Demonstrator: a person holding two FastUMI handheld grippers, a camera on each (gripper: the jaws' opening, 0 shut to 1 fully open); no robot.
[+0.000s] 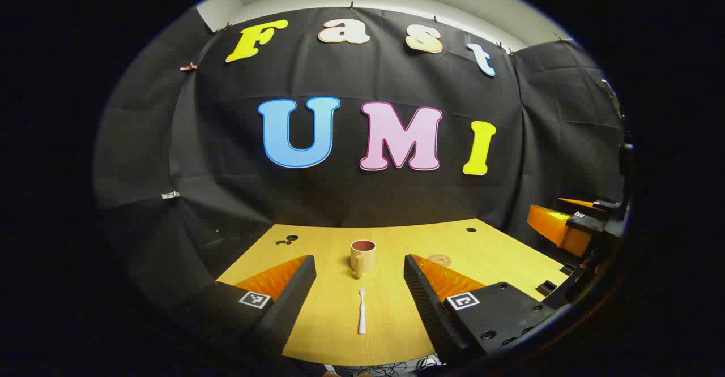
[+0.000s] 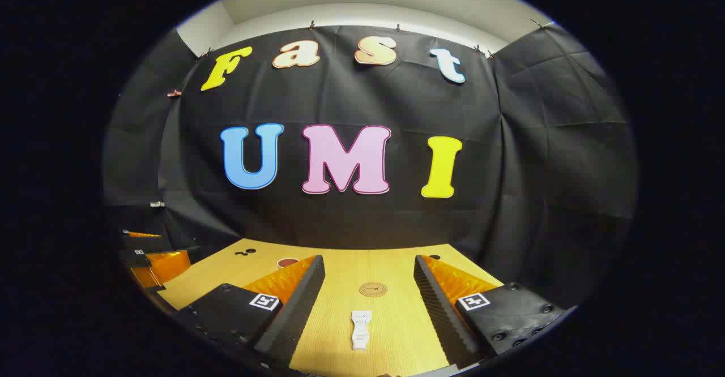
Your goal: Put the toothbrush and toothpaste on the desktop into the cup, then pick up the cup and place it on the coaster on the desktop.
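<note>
A tan cup (image 1: 362,255) with a reddish inside stands upright on the wooden desktop (image 1: 504,255). In front of it a white toothbrush (image 1: 362,311) lies lengthwise, pointing at the cup. My left gripper (image 1: 358,261) is open above the near edge, with cup and toothbrush in line between its fingers. In the right gripper view a white toothpaste tube (image 2: 360,329) lies flat, and a round brown coaster (image 2: 372,289) sits just beyond it. My right gripper (image 2: 369,261) is open and empty, framing both. The cup's rim (image 2: 288,262) peeks out past its left finger.
The coaster (image 1: 439,260) sits right of the cup, partly behind my left gripper's right finger. The right gripper's body (image 1: 561,227) hovers at the desktop's right side; the left gripper's body (image 2: 153,261) shows at the far left. Small dark holes (image 1: 286,240) mark the far corners.
</note>
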